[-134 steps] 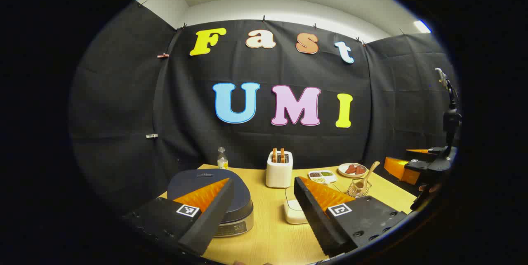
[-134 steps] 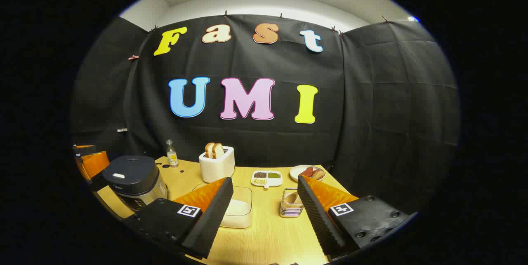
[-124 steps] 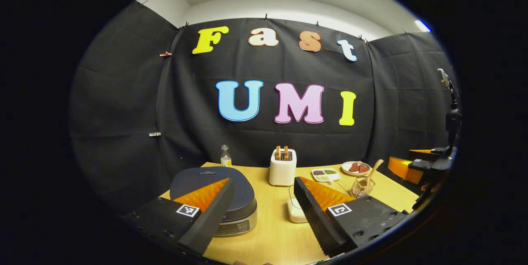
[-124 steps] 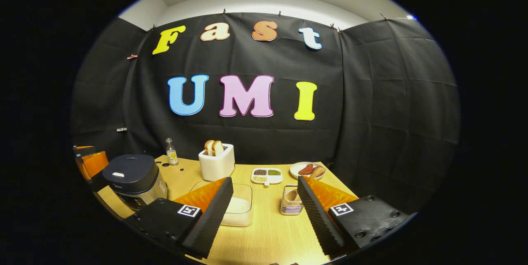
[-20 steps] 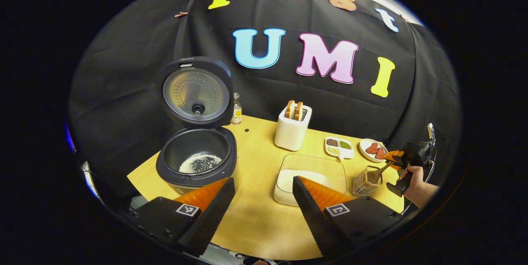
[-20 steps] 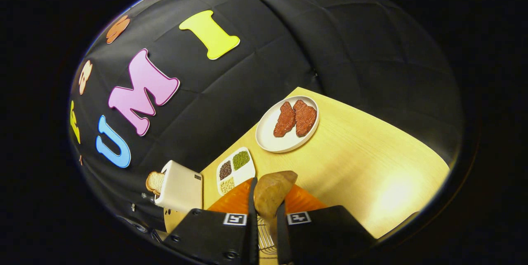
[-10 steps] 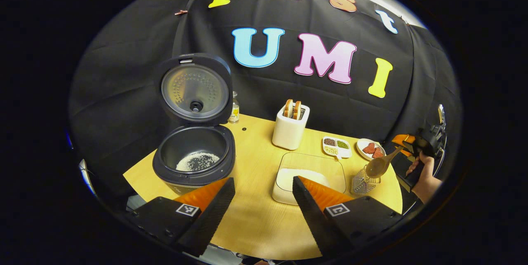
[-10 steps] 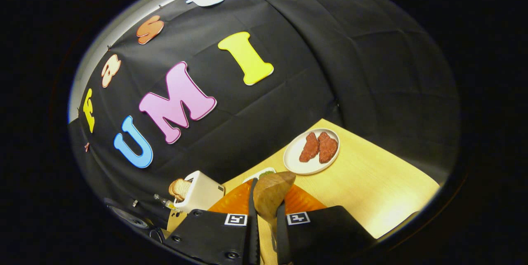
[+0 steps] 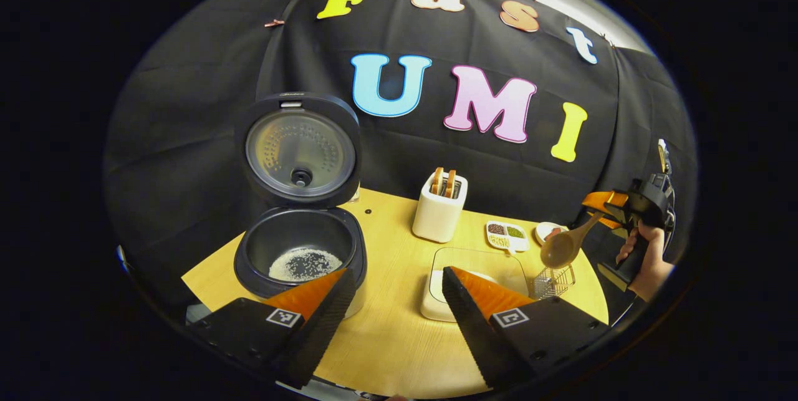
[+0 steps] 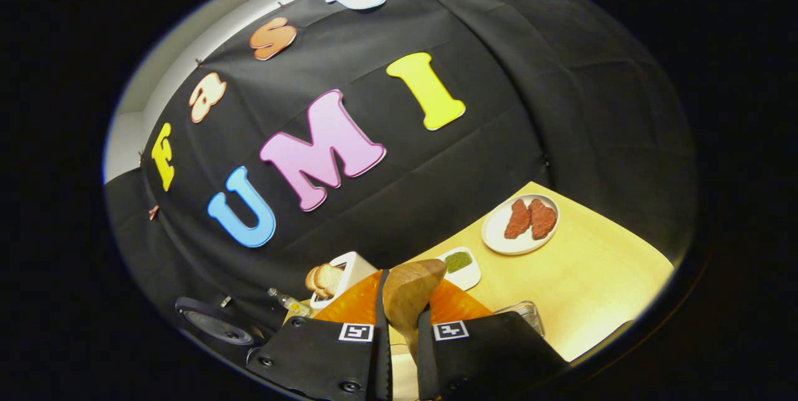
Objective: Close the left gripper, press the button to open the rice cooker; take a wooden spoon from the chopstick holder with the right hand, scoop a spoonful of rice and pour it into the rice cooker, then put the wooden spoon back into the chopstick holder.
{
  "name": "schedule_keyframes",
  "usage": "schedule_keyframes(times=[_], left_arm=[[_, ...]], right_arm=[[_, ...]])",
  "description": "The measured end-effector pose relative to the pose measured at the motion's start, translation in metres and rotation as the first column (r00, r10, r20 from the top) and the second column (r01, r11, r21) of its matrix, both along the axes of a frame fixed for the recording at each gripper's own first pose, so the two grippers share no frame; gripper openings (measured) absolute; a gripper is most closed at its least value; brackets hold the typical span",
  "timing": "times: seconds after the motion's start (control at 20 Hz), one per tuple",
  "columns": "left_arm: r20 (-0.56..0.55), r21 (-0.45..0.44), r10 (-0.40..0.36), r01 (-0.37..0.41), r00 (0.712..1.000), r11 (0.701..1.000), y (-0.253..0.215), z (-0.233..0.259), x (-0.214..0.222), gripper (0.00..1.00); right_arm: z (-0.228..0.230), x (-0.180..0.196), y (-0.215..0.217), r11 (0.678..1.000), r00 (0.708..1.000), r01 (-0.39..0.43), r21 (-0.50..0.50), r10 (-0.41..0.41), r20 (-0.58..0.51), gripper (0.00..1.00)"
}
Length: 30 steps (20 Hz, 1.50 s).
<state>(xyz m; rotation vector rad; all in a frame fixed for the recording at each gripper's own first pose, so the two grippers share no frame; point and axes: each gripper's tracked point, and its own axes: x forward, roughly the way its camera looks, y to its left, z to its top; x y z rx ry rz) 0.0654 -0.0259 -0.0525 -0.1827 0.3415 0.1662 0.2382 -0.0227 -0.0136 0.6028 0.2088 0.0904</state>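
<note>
A white toaster [image 9: 439, 217] holding bread slices [image 9: 444, 181] stands near the yellow table's [image 9: 399, 338] back edge. Rightward sit a divided dish of grains [image 9: 507, 235] (three compartments) and a plate of red meat [image 10: 521, 224].

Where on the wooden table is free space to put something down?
Free: the near strip between the open black rice cooker and the clear rice container, and the bare corner right of the white meat plate. Crowded: around the white toaster, compartment dish and wire chopstick holder.
</note>
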Motion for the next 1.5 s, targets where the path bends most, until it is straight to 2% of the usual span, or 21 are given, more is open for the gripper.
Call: schedule_keyframes(times=[0.15,0.35,0.5,0.7,0.85,0.9,0.95,1.1,1.5], left_arm=[[0.002,-0.003,-0.004,0.004,1.000,1.000,0.019,-0.004,-0.007,0.95],[-0.040,0.040,-0.010,0.011,0.999,0.999,0.044,-0.028,-0.020,0.95],[-0.072,0.007,-0.010,0.010,0.997,1.000,0.052,-0.050,-0.029,0.96],[-0.117,-0.018,0.000,-0.002,0.993,1.000,0.066,-0.077,-0.039,0.96],[-0.136,-0.038,0.004,-0.009,0.991,0.999,0.078,-0.089,-0.045,0.96],[-0.136,-0.046,0.006,-0.013,0.991,0.999,0.081,-0.090,-0.046,0.93],[-0.132,-0.052,0.009,-0.016,0.991,0.999,0.085,-0.089,-0.046,0.96],[-0.123,-0.053,0.015,-0.022,0.992,0.998,0.095,-0.087,-0.049,0.96],[-0.115,-0.046,-0.003,-0.003,0.993,0.999,0.115,-0.085,-0.058,0.96]], right_arm=[[-0.001,-0.004,0.044,0.995,0.996,-0.085,-0.059,0.086,0.021,0.20],[-0.027,-0.005,0.080,0.978,0.989,-0.145,-0.151,0.149,0.010,0.20],[-0.062,-0.004,0.094,0.959,0.986,-0.169,-0.227,0.165,-0.037,0.20],[-0.104,-0.016,0.110,0.942,0.981,-0.187,-0.278,0.164,-0.105,0.20],[-0.127,-0.030,0.123,0.950,0.977,-0.191,-0.248,0.158,-0.147,0.20],[-0.128,-0.034,0.128,0.953,0.976,-0.188,-0.236,0.154,-0.156,0.21],[-0.129,-0.036,0.134,0.955,0.975,-0.189,-0.228,0.154,-0.163,0.21],[-0.133,-0.046,0.159,0.965,0.964,-0.203,-0.167,0.168,-0.205,0.20],[-0.132,-0.046,0.212,0.984,0.949,-0.174,-0.026,0.161,-0.271,0.20]])
